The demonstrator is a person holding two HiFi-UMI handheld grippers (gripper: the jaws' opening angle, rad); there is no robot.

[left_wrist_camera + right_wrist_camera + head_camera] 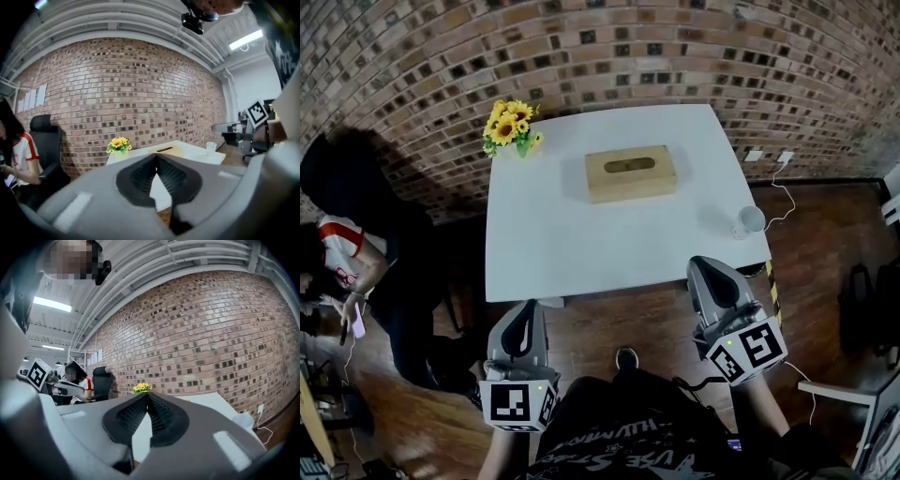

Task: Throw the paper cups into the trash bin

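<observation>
One white paper cup [751, 220] stands near the right edge of the white table [581, 244]; it also shows in the left gripper view, cup [211, 147], and low at the right of the right gripper view, cup [243, 420]. My left gripper [527, 307] hangs short of the table's near edge, its jaws [156, 155] closed tip to tip on nothing. My right gripper [707, 263] reaches just over the near right corner, a little in front of the cup, jaws [147, 394] shut and empty. No trash bin is in view.
A wooden tissue box [630, 172] lies mid-table, and sunflowers [512, 126] stand at the far left corner. A seated person [356, 253] with a phone is at the left by a black chair [101, 378]. A brick wall [609, 47] stands behind, and a white cable [783, 202] runs down at the right.
</observation>
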